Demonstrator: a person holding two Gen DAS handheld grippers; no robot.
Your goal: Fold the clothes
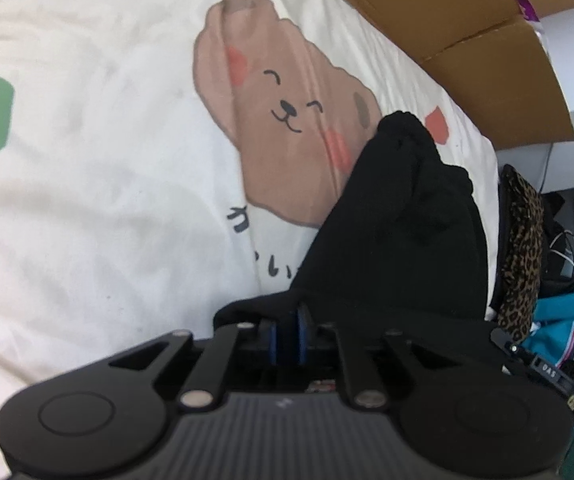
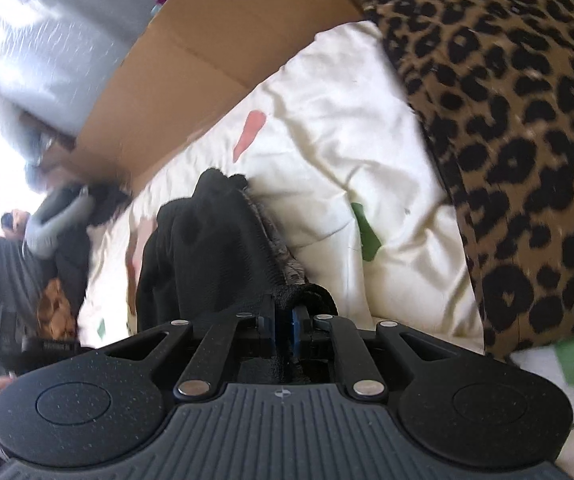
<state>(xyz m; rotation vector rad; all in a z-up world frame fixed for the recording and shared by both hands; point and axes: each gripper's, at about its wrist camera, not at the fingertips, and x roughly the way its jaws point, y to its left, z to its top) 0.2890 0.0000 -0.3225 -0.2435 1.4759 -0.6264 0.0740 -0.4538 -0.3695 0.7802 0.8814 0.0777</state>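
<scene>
The left gripper (image 1: 287, 330) is showing its blue pads (image 1: 302, 328) a little apart at the near hem of the black garment (image 1: 399, 224). We are seeing the cloth lying over the pad tips, but we cannot tell whether the pads are pressing on it. The garment is lying on the cream bed cover (image 1: 87, 160), stretching away from us beside the printed bear (image 1: 287, 120). We are judging it soft, light and limp, so it is best taken at a hem or corner. A cardboard panel (image 1: 467, 40) is bounding the far edge of the bed, and a leopard-print cloth (image 1: 521, 248) is hanging at the right edge. The open room is lying to the left, across the bare cover.

The right gripper (image 2: 285, 326) is pinching a thick rolled hem of the same black garment (image 2: 207, 248) between nearly closed pads. The cloth is bunching up ahead of the gripper on the bed cover (image 2: 347, 140). The leopard-print cloth (image 2: 519, 140) is crowding the right side, and the cardboard panel (image 2: 191, 60) is closing the far side. We are therefore keeping any spreading move within the cream area between them.
</scene>
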